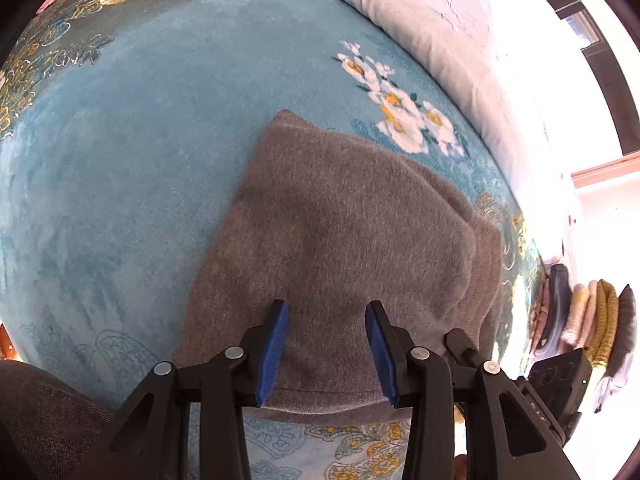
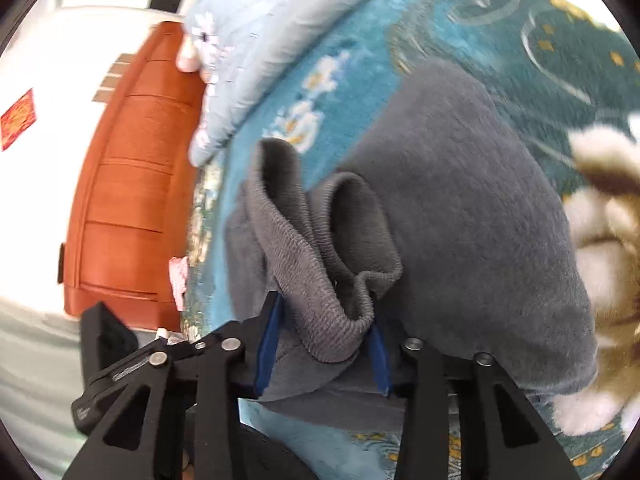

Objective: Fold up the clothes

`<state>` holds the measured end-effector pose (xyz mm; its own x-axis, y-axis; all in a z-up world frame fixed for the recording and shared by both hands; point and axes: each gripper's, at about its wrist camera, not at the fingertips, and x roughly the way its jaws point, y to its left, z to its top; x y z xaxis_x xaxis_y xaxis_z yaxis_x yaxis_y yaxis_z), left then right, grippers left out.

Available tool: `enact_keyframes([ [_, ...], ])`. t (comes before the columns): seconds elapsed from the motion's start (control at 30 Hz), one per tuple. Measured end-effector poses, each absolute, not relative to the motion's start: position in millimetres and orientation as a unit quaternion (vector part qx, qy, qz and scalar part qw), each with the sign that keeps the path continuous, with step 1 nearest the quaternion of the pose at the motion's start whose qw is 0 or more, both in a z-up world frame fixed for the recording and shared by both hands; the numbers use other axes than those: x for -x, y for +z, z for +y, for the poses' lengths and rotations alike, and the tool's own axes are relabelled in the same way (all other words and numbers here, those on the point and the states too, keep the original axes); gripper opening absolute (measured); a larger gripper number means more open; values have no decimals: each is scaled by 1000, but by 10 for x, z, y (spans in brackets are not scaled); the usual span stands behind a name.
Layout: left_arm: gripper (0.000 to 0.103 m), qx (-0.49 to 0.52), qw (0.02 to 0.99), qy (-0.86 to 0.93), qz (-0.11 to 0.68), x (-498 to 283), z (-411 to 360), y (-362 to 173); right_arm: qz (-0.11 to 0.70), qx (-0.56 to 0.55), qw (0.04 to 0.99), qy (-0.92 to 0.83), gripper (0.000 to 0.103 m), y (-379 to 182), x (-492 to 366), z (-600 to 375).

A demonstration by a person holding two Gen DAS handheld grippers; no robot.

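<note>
A grey fleece garment [image 1: 340, 224] lies folded on a blue flowered bedspread [image 1: 140, 140]. My left gripper [image 1: 326, 314] points down over the garment's near edge. Its blue pads [image 1: 276, 344] stand apart with only flat cloth beneath them, gripping nothing. In the right wrist view the same garment [image 2: 480, 208] shows its ribbed hem [image 2: 316, 264], bunched up and standing in a loop. My right gripper [image 2: 325, 312] has that hem between its blue pads, which press on it from both sides.
A pale blue quilt [image 1: 432, 40] lies along the far side of the bed. An orange wooden headboard [image 2: 132, 184] stands at the left. Folded clothes [image 1: 592, 320] are stacked off the bed's right edge. A grey-clad leg [image 1: 44, 420] is at the bottom left.
</note>
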<state>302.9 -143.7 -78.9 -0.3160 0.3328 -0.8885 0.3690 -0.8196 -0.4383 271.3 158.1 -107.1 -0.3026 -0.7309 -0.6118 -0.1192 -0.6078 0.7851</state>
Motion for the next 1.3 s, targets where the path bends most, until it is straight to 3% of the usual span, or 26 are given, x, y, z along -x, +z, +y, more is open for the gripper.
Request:
enact_keyframes([
  [0.03,44,-572,4,-759,312,-3039,-1462,-751,-388,-552,214,-706,32,-1072,-2724,1604],
  [0.1,44,-545,-16,-770,331,-3062,-1505,-662,-390,-545,222,-708,17,-997,-2719,1636],
  [0.27,55,-495,-52,-793,353,-3123,-1545,-465,-406,-472,282,-730,13,-515,-2611,1775],
  [0.47,57,-525,-50,-784,329,-3039,-1404,-524,-396,-416,285,-767,12,-127,-2616,2197],
  [0.67,57,-607,2,-762,227,-2937,-1135,-737,-378,-492,210,-756,12,-657,-2741,2535],
  [0.83,63,-650,34,-732,202,-2883,-1103,-951,-389,-534,181,-729,13,-1054,-2960,2635],
  [1.03,62,-620,27,-749,232,-2927,-1192,-858,-343,-549,180,-741,24,-899,-2926,2677],
  [1.2,62,-535,-18,-806,251,-3018,-1198,-520,-275,-534,169,-782,24,-627,-2826,2703],
  [1.3,62,-548,-40,-802,234,-3008,-1039,-581,-268,-513,192,-793,24,-501,-2660,2523],
])
